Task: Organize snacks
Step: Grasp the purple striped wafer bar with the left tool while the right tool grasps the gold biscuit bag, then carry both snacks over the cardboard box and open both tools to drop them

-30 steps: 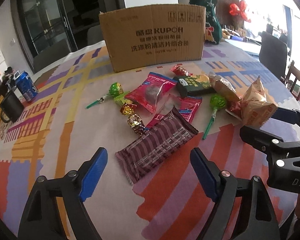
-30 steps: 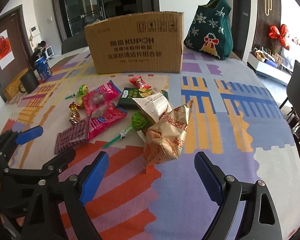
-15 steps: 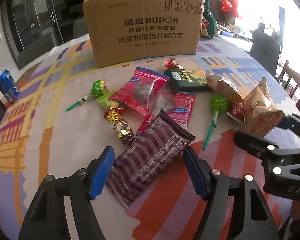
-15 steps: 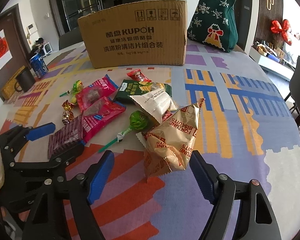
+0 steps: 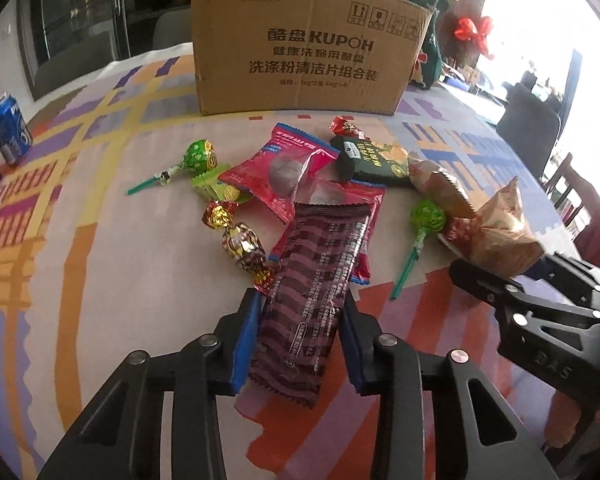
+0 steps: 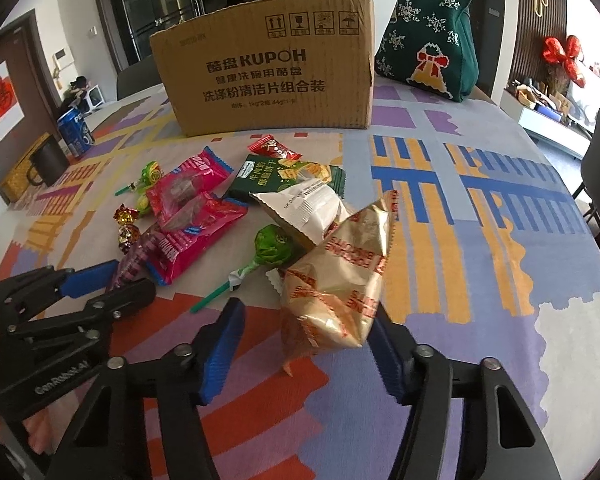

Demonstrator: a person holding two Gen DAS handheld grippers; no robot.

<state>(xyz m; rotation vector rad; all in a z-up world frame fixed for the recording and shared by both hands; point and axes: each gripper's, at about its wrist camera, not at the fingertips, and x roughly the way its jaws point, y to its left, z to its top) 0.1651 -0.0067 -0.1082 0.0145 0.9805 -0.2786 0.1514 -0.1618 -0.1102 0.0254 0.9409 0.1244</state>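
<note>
A pile of snacks lies on the patterned tablecloth before a cardboard box [image 5: 304, 44]. My left gripper [image 5: 300, 332] is shut on the near end of a maroon striped bar [image 5: 320, 288], both blue pads touching its sides. My right gripper [image 6: 308, 344] is open around a gold biscuit bag [image 6: 340, 284]; its right pad is at the bag, the left pad stands apart. The left gripper also shows in the right wrist view [image 6: 112, 280]. Pink packets [image 5: 284, 168], a dark green packet [image 5: 372, 156], green lollipops [image 5: 428, 216] and foil candies [image 5: 240, 240] lie around.
A green knitted bag [image 6: 432, 40] stands right of the box. A blue can [image 6: 74, 128] and a black mug [image 6: 50, 160] stand at the far left edge. Dark chairs [image 5: 528, 128] sit at the right.
Both grippers moved forward and down. The left jaws closed onto the maroon bar. The right jaws narrowed around the gold bag.
</note>
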